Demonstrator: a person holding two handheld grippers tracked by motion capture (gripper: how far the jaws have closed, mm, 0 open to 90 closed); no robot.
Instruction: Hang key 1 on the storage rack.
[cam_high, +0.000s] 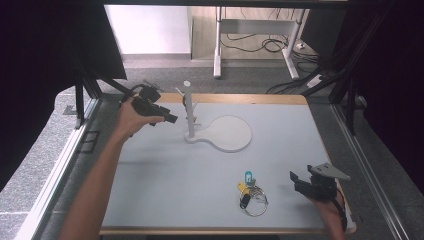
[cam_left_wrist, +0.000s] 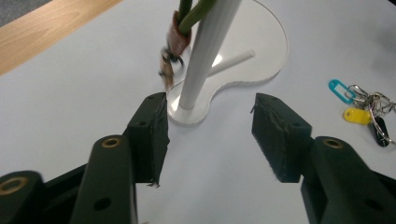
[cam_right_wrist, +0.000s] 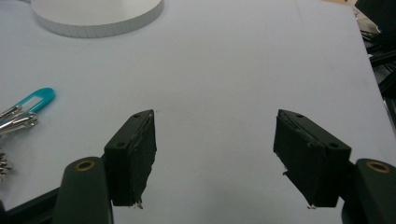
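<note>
A white stand (cam_high: 190, 107) with pegs rises from a rounded white base (cam_high: 231, 133) at the table's middle back. In the left gripper view a brown key fob (cam_left_wrist: 176, 41) hangs on a green strap from the stand's pole (cam_left_wrist: 204, 51). My left gripper (cam_high: 169, 118) is open, just left of the stand, its jaws wide apart in front of the pole (cam_left_wrist: 208, 130). A bunch of keys with blue, yellow and black tags (cam_high: 251, 191) lies near the front right, also seen as the key bunch (cam_left_wrist: 366, 107). My right gripper (cam_high: 295, 180) is open to the right of the keys, with nothing between its jaws (cam_right_wrist: 215, 154).
The light grey table top (cam_high: 165, 170) has a wooden edge (cam_high: 240, 98) at the back. Black frame posts stand at both sides. The blue tag (cam_right_wrist: 35, 99) lies at the left of the right gripper view, and the base's rim (cam_right_wrist: 98, 21) sits at its top.
</note>
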